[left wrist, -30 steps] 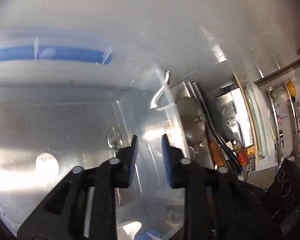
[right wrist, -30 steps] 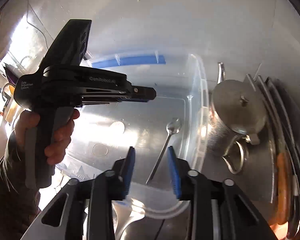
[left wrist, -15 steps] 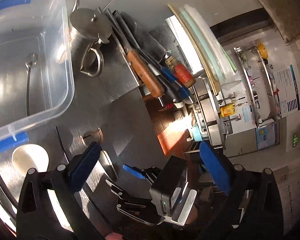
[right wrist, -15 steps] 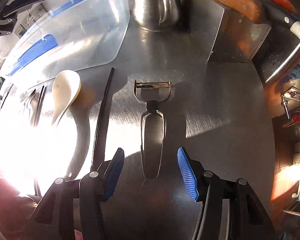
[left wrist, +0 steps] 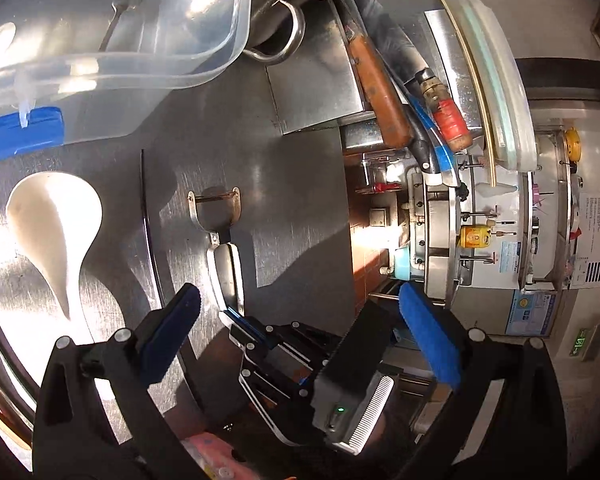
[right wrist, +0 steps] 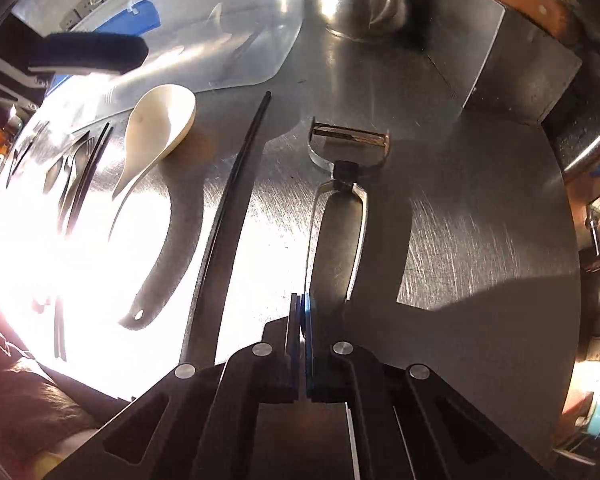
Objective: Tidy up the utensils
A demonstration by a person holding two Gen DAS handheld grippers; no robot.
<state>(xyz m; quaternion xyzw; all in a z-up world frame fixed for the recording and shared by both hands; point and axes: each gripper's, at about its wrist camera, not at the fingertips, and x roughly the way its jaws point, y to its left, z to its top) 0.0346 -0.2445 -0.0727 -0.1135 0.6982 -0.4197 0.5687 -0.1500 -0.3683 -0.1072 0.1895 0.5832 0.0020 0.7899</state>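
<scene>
A metal peeler [right wrist: 340, 232] lies on the steel counter [right wrist: 480, 220], head pointing away. My right gripper [right wrist: 302, 300] is shut, its pads pinching the left rim at the near end of the peeler handle [left wrist: 224, 256]. Seen from the left wrist, the right gripper [left wrist: 232, 316] touches that handle end. My left gripper [left wrist: 300, 298] hovers above it, wide open and holding nothing; one of its fingers [right wrist: 88, 54] shows at top left. A white spoon [right wrist: 160, 120] and a black chopstick [right wrist: 232, 200] lie left of the peeler. The clear box [left wrist: 140, 60] holds a metal spoon [left wrist: 118, 12].
A steel jug [left wrist: 276, 8] stands right of the box, with knives [left wrist: 380, 92] in a rack behind it. Forks and more chopsticks [right wrist: 76, 172] lie at the far left in glare. The counter edge [left wrist: 342, 208] drops off right of the peeler.
Both grippers left the clear box and came down over the counter. The right jaws closed at the peeler handle's end. The left jaws spread wide.
</scene>
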